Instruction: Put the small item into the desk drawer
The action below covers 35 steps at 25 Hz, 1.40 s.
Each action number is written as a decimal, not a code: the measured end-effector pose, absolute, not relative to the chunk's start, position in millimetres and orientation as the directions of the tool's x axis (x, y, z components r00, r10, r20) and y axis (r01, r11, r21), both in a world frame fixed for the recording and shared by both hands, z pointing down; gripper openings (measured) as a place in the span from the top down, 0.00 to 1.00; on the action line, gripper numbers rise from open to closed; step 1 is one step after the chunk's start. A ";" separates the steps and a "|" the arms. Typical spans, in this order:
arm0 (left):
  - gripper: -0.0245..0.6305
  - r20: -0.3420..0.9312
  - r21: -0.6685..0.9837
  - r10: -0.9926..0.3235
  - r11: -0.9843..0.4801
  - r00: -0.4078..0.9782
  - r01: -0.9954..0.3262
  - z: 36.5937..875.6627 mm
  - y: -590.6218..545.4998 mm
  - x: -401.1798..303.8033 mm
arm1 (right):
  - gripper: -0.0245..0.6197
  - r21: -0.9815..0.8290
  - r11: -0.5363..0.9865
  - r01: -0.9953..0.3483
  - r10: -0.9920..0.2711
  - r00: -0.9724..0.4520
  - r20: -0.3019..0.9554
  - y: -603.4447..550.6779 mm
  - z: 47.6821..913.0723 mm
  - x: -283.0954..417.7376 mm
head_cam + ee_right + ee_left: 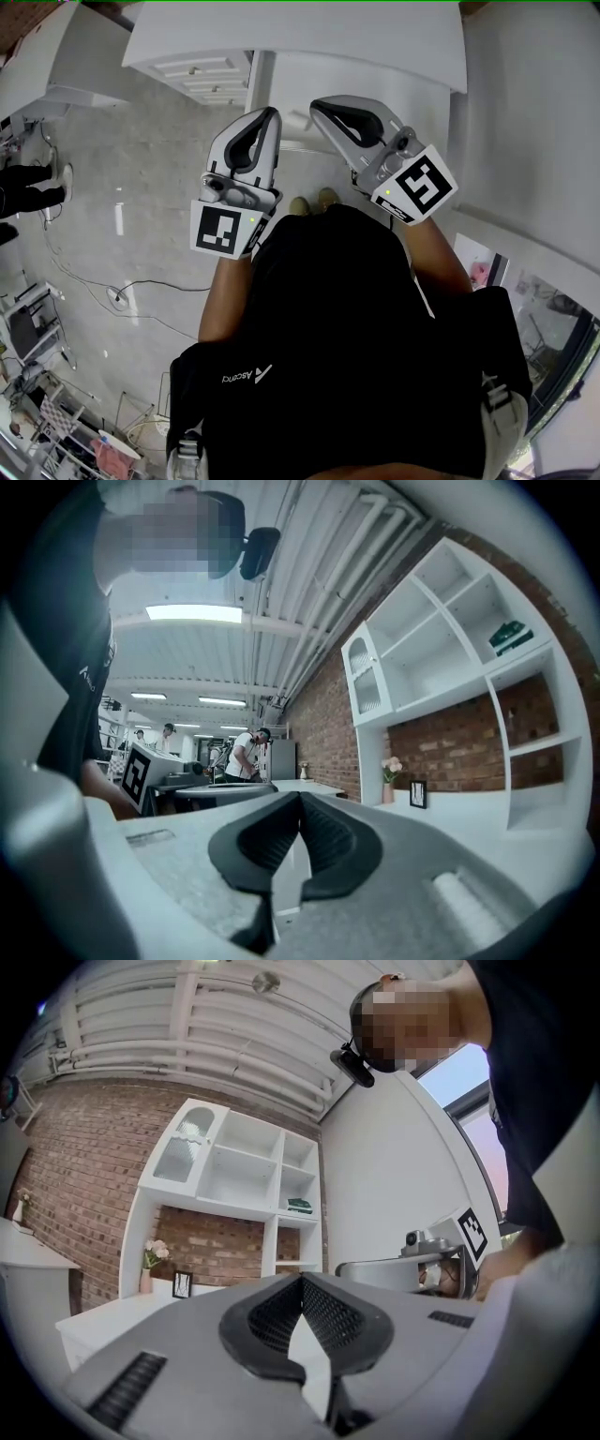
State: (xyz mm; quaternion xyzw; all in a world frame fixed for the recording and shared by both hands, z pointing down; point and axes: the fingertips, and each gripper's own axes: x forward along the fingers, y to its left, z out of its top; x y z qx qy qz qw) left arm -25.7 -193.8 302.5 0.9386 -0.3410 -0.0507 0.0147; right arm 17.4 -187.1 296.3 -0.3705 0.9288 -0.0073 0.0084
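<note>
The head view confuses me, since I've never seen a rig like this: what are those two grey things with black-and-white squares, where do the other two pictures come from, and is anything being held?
No robot here: a person, filmed by a downward camera on their own head, holds a left gripper and a right gripper; the marker cubes belong to them. The other two pictures come from cameras riding on each gripper, looking along its fingers. Ahead is a white desk with a shelf unit against a brick wall; on the desk stand a vase of flowers and a small frame. Both pairs of fingers are shut together, nothing between them: nothing is held.
</note>
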 end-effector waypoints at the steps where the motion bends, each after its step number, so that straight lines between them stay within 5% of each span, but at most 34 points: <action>1: 0.96 -0.089 0.055 -0.638 -0.770 0.765 -0.636 298.8 -190.6 -24.4 | 0.96 -0.009 0.722 -0.692 -0.692 -0.722 -0.024 -182.9 292.6 18.5; 10: 0.96 -0.110 0.019 -0.609 -0.792 0.786 -0.611 281.1 -165.1 -8.1 | 0.96 0.065 0.687 -0.724 -0.714 -0.689 -0.123 -150.7 269.8 31.8; 35: 0.96 -0.154 0.003 -0.616 -0.782 0.773 -0.623 269.0 -154.9 12.9 | 0.96 0.061 0.724 -0.687 -0.678 -0.725 -0.123 -138.7 273.8 44.4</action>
